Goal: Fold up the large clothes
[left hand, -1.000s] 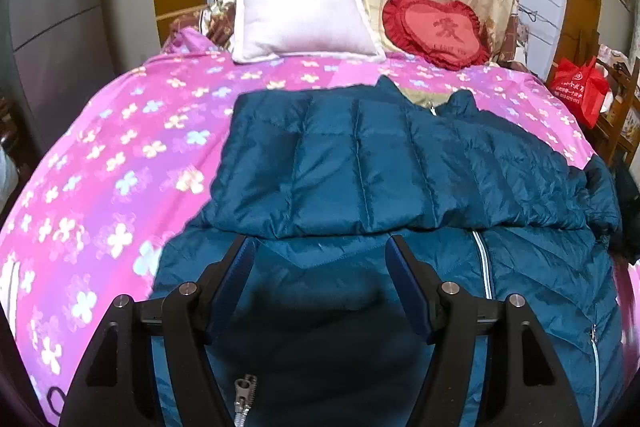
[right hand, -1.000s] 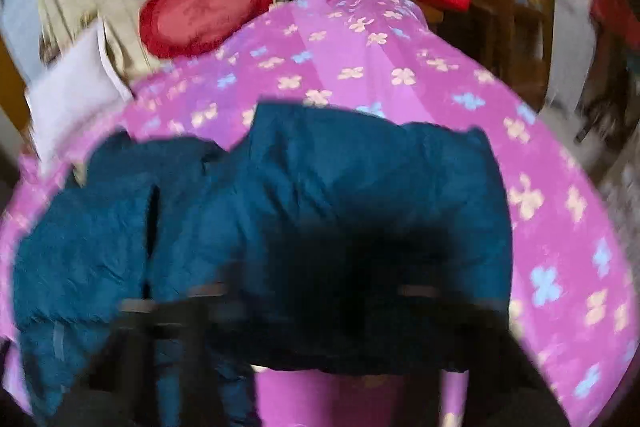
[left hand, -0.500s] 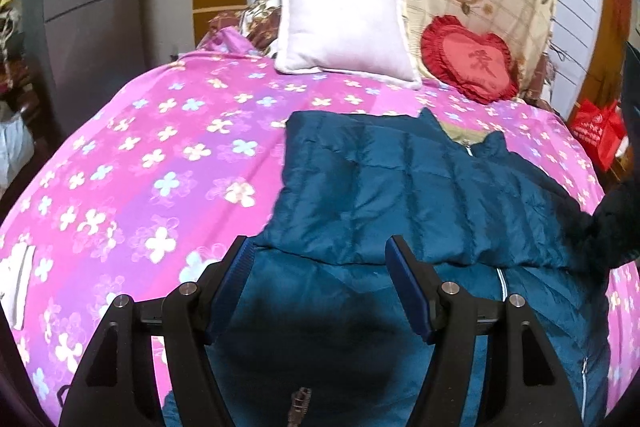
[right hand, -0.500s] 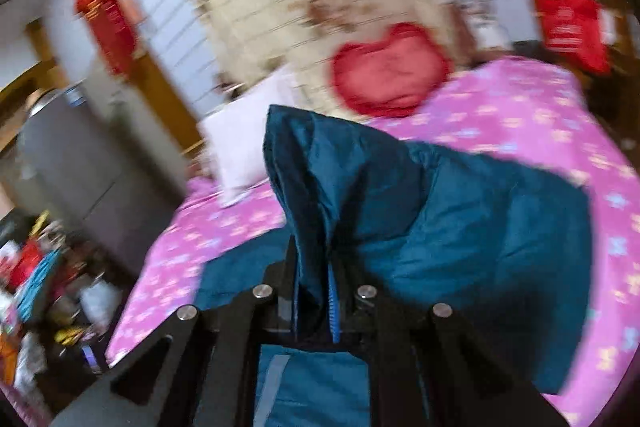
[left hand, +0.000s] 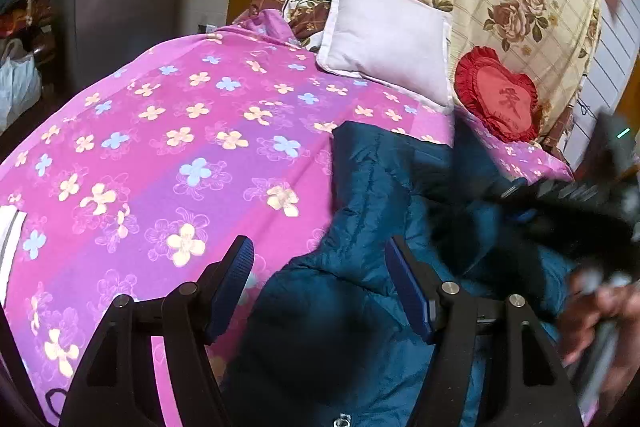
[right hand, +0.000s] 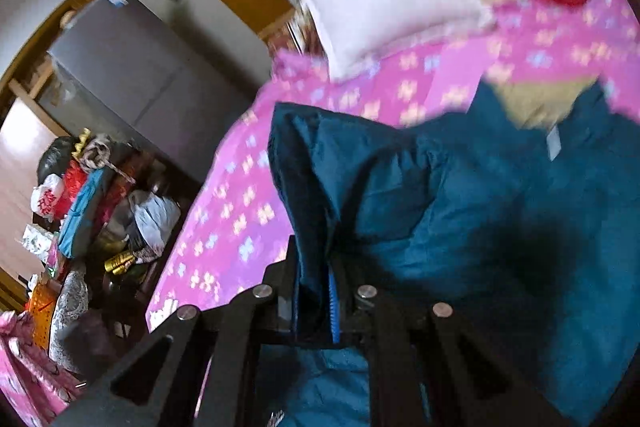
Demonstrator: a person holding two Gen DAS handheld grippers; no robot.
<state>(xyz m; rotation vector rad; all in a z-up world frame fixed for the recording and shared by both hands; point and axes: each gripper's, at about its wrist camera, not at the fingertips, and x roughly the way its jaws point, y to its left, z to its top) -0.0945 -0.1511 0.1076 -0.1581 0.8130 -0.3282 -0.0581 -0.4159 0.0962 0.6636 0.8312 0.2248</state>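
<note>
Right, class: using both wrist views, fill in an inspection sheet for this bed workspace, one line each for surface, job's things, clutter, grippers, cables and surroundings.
Surface: pink flowered bedspread, mostly bare on its left side.
Job's things: teal down jacket lying partly folded on the bed.
Clutter: white pillow and red heart cushion at the head of the bed.
Grippers: left gripper open and empty above the jacket's edge; right gripper shut on a fold of jacket at its zipper edge.
Cables: nothing seen.
Surroundings: grey cabinet; piled bags and bundles beside the bed.
</note>
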